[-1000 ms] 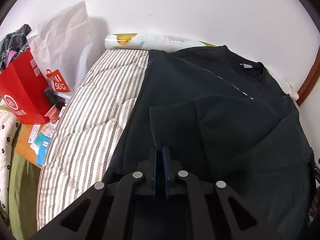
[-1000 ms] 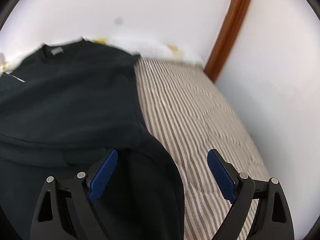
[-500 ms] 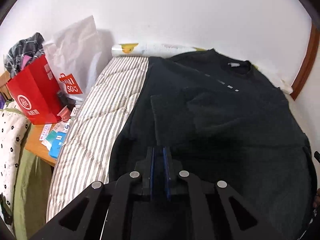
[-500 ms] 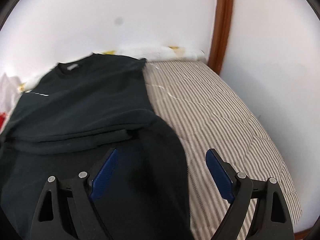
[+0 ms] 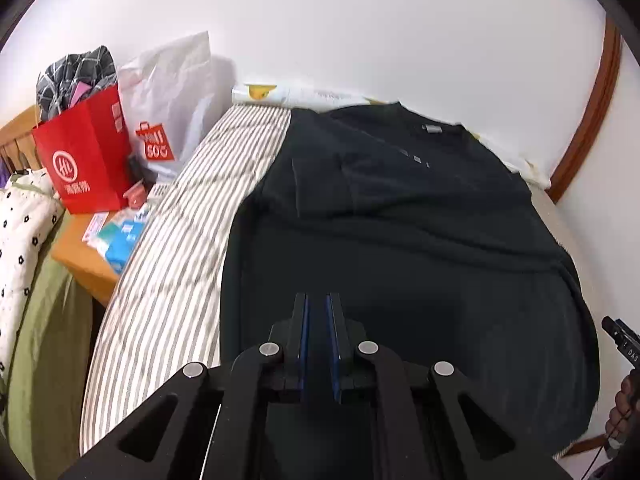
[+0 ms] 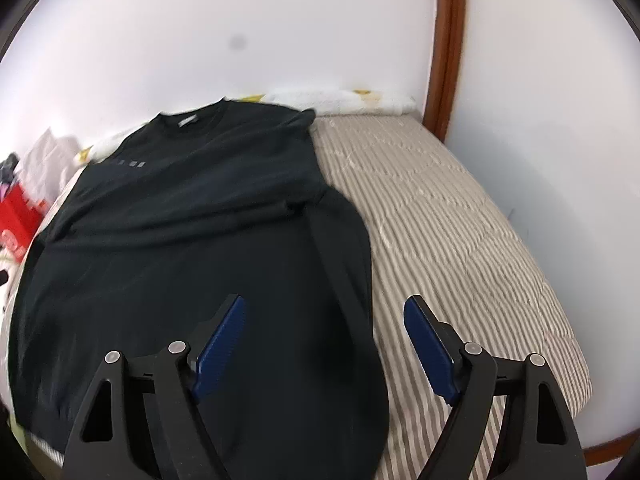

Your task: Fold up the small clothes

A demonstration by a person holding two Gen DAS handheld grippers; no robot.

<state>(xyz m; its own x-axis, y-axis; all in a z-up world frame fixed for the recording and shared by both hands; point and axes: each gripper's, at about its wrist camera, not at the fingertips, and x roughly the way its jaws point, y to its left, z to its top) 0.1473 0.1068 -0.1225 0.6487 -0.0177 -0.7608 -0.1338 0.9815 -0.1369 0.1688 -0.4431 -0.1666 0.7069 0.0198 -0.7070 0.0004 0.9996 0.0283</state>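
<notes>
white walls (image 6: 280,20) are seen behind a bed covered by a beige-and-white striped quilted bedspread (image 6: 440,216), with a brown wooden door frame (image 6: 446,40) standing at the far right corner. a black long-sleeved sweatshirt (image 6: 192,216) is spread flat across the middle of the bedspread, its collar turned toward the wall and a sleeve folded across its chest; its right edge is laid over the stripes, and the right part of the bed is left bare. a rolled white towel with yellow print (image 5: 304,94) is set along the wall, just behind the collar. beside the bed on the left, a white plastic shopping bag (image 5: 172,92) and a red paper bag (image 5: 88,156) stuffed with checked cloth are stood on an orange wooden stand (image 5: 80,256), with small packets scattered near them. the left gripper (image 5: 317,316) is held over the near hem with its blue pads closed together, nothing being seen between them. the right gripper (image 6: 322,320) is held above the sweatshirt's right edge, its jaws parted and closing, with nothing gripped.
</notes>
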